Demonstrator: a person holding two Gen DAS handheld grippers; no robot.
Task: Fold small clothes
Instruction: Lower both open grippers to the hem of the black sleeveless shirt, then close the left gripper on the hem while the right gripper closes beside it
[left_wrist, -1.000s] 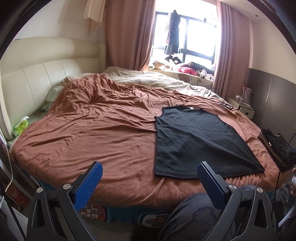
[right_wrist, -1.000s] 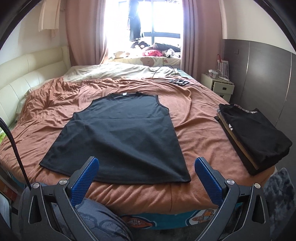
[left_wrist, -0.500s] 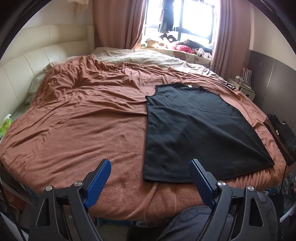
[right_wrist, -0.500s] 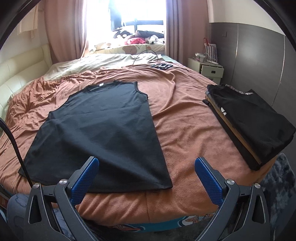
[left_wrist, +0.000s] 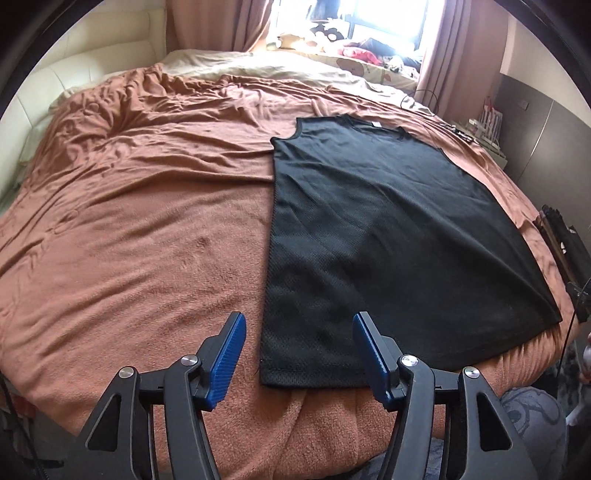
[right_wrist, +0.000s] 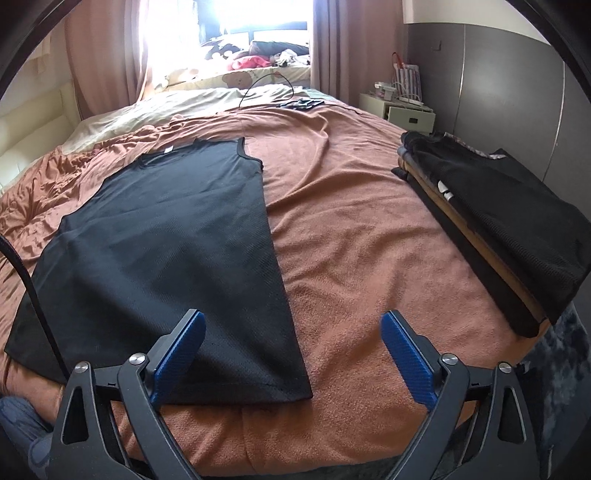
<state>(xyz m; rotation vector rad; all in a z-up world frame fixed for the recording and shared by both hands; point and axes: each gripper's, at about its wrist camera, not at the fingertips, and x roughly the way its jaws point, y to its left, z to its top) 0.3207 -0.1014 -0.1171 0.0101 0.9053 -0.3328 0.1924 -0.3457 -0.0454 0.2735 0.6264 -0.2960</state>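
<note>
Black sleeveless top (left_wrist: 388, 236) lies spread flat on a rust-brown blanket (left_wrist: 147, 229) covering a bed, neckline toward the window at the top of the frame and hem along the near edge at the bottom. In the left wrist view, the left gripper (left_wrist: 297, 349) hovers with its blue pads spread apart over the hem's lower-left corner, holding nothing. In the right wrist view, the right gripper (right_wrist: 293, 356) is likewise spread wide and empty, framing the hem's lower-right corner. A stack of folded dark clothes (right_wrist: 491, 225) sits at the right edge of that frame, well apart from the top. Folding looks about to begin: each gripper probably needs to lower and pinch its hem corner, taking up only the top's fabric, not the blanket beneath.
</note>
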